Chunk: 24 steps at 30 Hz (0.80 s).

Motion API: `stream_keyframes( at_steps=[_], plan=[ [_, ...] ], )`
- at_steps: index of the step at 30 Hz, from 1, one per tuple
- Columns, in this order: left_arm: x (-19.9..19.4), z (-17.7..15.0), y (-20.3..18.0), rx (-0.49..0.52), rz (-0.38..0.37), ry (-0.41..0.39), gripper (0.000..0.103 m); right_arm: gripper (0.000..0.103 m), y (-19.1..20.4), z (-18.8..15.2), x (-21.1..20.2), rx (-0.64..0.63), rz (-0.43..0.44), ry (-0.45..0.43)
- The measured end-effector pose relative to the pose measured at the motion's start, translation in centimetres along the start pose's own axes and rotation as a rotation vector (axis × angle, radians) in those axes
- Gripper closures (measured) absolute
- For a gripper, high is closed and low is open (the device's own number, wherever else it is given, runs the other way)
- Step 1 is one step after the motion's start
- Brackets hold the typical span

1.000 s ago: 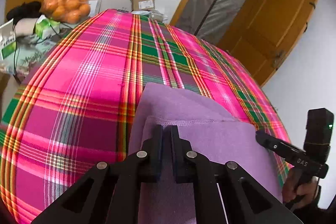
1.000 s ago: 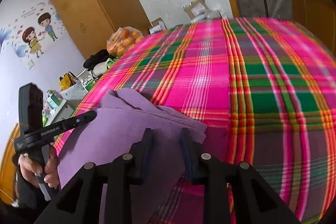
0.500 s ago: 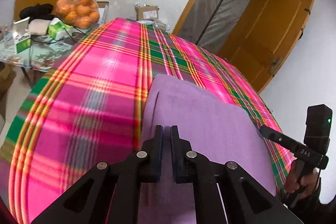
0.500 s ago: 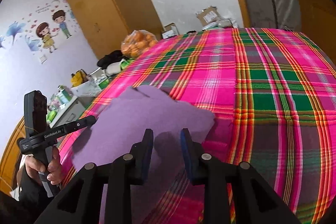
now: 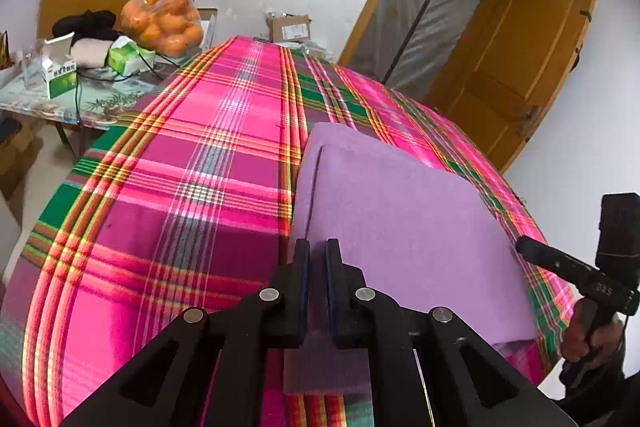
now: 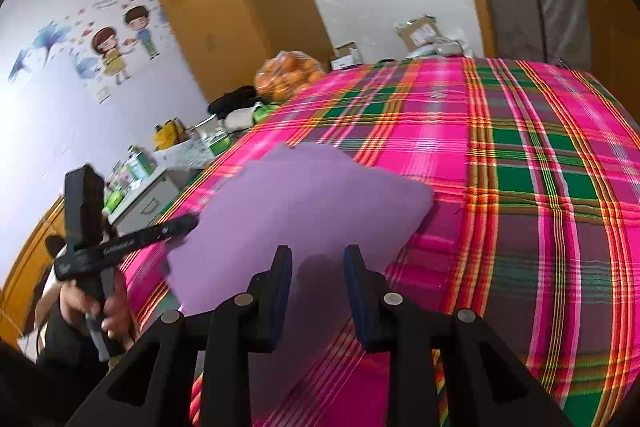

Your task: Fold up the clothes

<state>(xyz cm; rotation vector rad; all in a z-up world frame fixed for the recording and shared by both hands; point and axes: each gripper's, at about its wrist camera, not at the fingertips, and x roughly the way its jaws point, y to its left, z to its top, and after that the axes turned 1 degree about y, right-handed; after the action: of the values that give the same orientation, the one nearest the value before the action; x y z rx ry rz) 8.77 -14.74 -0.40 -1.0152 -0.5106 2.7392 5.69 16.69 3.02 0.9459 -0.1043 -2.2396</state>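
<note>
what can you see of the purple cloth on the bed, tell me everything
The purple cloth is a plain, soft, fleece-like piece, already folded, with a layered edge along its left side. It lies flat on the pink plaid bedcover near the front edge. The left gripper is nearly shut on its near edge; the right gripper stands partly open over the near right corner, and whether it grips the cloth is unclear.

Black left gripper (image 5: 317,259) and right gripper (image 6: 318,259): silver screws, blue-lined fingers (image 6: 352,291), white lettering; dark sleeves noted.

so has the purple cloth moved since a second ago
Yes. The purple cloth has been drawn toward the near edge of the plaid bed cover, away from the orange bag.
</note>
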Motion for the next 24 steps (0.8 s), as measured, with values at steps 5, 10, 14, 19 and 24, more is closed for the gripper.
stream_keyframes(
  at_steps=[5,10,14,19,24],
  plan=[
    [-0.2,-0.7,0.0,0.013,0.010,-0.005,0.094,0.074,1.9,-2.1,0.0,-0.098,0.011,0.036],
    [0.2,-1.2,0.3,0.000,0.009,-0.012,0.092,0.071,2.4,-3.2,0.8,-0.163,-0.044,0.044],
    [0.0,-1.3,0.2,0.001,0.014,-0.017,0.092,0.067,2.2,-3.0,0.9,-0.143,-0.046,0.051],
    [-1.7,-1.3,-0.4,0.022,0.023,-0.048,0.092,0.067,2.9,-3.1,-0.5,-0.179,-0.045,0.016],
    [-1.0,-2.0,-0.1,0.012,0.021,-0.009,0.092,0.065,3.3,-4.3,0.7,-0.224,-0.029,0.073]
  ],
)
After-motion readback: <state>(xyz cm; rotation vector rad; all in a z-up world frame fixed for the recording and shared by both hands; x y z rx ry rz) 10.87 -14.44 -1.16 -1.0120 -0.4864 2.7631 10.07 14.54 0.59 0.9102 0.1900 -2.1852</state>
